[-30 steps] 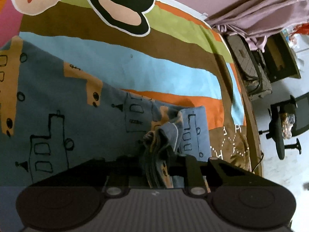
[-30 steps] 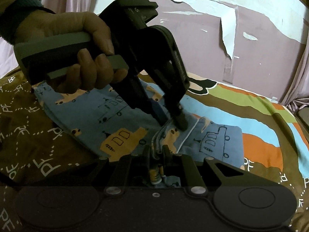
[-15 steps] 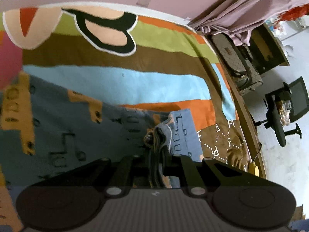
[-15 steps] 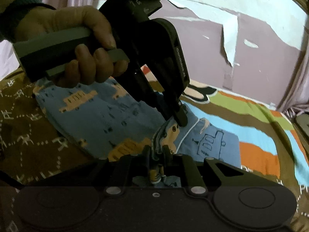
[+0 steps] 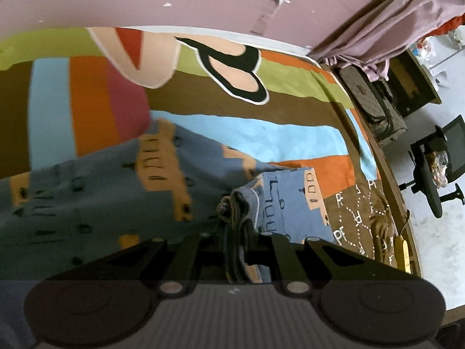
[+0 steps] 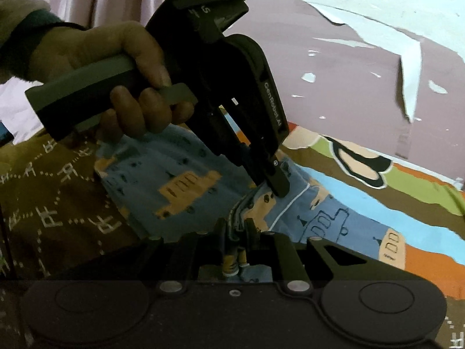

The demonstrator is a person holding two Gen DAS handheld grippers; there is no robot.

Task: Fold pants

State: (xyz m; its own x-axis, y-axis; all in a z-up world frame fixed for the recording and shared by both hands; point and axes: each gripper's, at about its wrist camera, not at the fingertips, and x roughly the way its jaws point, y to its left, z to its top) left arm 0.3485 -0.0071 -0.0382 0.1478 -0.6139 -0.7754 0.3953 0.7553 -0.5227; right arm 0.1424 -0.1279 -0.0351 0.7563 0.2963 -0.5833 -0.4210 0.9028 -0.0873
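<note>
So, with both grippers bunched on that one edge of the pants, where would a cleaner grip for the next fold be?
Probably the flat far hem of the pants, taken from the open striped side of the bedsheet. There the cloth lies in a straight, smooth edge, whereas the left gripper and right gripper are shut on a crumpled, layered bunch.

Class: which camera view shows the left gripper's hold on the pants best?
The right wrist view: the whole left gripper shows from outside, pinching the pants. The left wrist view shows only bunched cloth between its own fingers.
</note>
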